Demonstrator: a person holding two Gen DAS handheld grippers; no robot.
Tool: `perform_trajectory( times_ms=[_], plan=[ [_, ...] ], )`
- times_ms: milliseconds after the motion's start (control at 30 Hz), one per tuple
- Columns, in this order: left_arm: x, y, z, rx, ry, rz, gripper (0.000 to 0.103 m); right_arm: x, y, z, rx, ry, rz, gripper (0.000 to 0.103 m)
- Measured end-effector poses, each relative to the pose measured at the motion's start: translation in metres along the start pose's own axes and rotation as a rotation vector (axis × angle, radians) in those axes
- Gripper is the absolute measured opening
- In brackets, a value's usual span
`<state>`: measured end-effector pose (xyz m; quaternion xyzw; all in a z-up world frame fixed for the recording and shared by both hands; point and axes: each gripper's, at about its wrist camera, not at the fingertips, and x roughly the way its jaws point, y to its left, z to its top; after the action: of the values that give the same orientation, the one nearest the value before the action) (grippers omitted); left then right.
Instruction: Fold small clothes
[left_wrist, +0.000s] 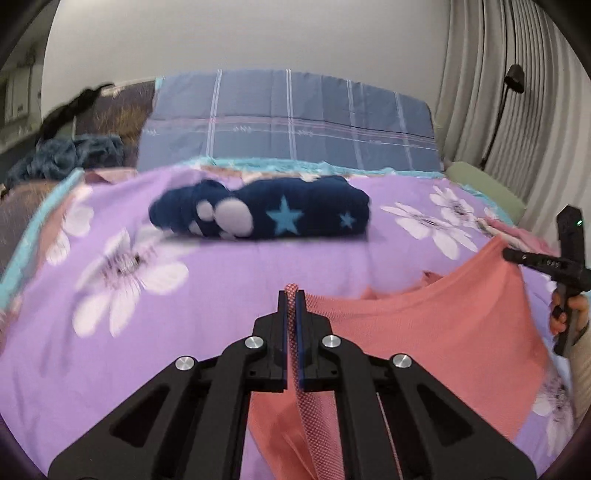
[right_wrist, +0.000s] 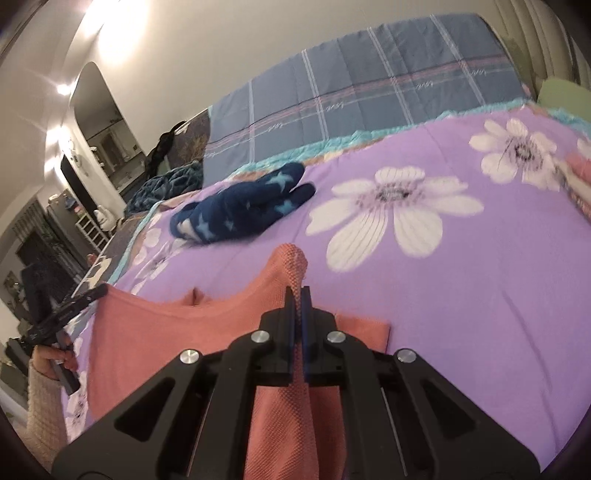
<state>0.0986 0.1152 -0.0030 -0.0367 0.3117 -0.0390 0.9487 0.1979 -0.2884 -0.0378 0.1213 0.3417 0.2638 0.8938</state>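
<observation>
On the bed, over a purple flowered sheet, a salmon-pink top hangs stretched between two hand-held grippers. The left gripper has its jaws pressed together on a bunched edge of the cloth, which pokes out just past the tips and trails back under the tool. The right gripper pinches another bunched edge the same way, with a knob of waffle-knit fabric standing up above its tips. Each tool shows at the edge of the other's view, held by a hand in a cream sleeve.

Gripping two separate points along one edge looks like a way to spread the top wide and keep it taut, so that it can be laid flat or turned over on itself without wrinkling. The cloth sags in a shallow curve between the two holds, and its lower part lies on the sheet, so it appears only partly raised.

Farther back, near the blue checked quilt, rests a navy star-patterned garment, rolled or folded and well apart from the pink one, probably set aside there to leave working room. More pink clothing lies at the right side of the bed.
</observation>
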Motion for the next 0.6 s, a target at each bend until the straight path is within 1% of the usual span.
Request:
perform_trajectory(
  times_ms=[67, 100, 133, 200, 233, 267, 300, 333, 400, 467, 500, 567, 600],
  plan=[
    [0.019, 0.005, 0.001, 0.002, 0.019, 0.033, 0.003, 0.015, -0.004, 0.006, -0.008, 0.009, -0.039, 0.003],
    [0.037, 0.009, -0.002, -0.004, 0.060, 0.044, 0.003, 0.032, -0.010, 0.006, -0.004, 0.044, -0.065, 0.004],
    [0.053, 0.014, -0.008, -0.015, 0.109, 0.041, 0.004, 0.043, -0.015, 0.005, 0.005, 0.084, -0.074, 0.009],
    [0.081, 0.019, -0.024, -0.031, 0.208, 0.060, 0.008, 0.068, -0.027, -0.004, 0.044, 0.190, -0.112, 0.012],
    [0.086, 0.019, -0.030, -0.033, 0.229, 0.068, 0.012, 0.069, -0.029, -0.007, 0.049, 0.197, -0.112, 0.013],
    [0.086, 0.018, -0.033, -0.035, 0.231, 0.067, 0.014, 0.066, -0.030, -0.009, 0.051, 0.189, -0.106, 0.016],
    [0.080, 0.017, -0.035, -0.038, 0.216, 0.063, 0.020, 0.059, -0.032, -0.011, 0.055, 0.175, -0.097, 0.020],
    [0.072, 0.015, -0.035, -0.038, 0.202, 0.068, 0.032, 0.052, -0.033, -0.012, 0.057, 0.164, -0.095, 0.024],
    [0.052, 0.005, -0.028, -0.011, 0.156, 0.102, 0.040, 0.036, -0.036, -0.015, 0.049, 0.155, -0.097, 0.024],
    [0.032, -0.012, -0.022, 0.030, 0.113, 0.065, 0.040, 0.024, -0.040, -0.017, 0.047, 0.158, -0.103, 0.025],
    [0.020, -0.027, -0.020, 0.045, 0.097, 0.015, 0.042, 0.017, -0.043, -0.019, 0.053, 0.161, -0.100, 0.025],
    [0.008, -0.057, -0.020, 0.071, 0.095, -0.075, 0.046, 0.010, -0.049, -0.022, 0.075, 0.169, -0.080, 0.023],
    [0.004, -0.081, -0.022, 0.101, 0.099, -0.135, 0.048, 0.006, -0.052, -0.024, 0.093, 0.172, -0.063, 0.023]
  ],
)
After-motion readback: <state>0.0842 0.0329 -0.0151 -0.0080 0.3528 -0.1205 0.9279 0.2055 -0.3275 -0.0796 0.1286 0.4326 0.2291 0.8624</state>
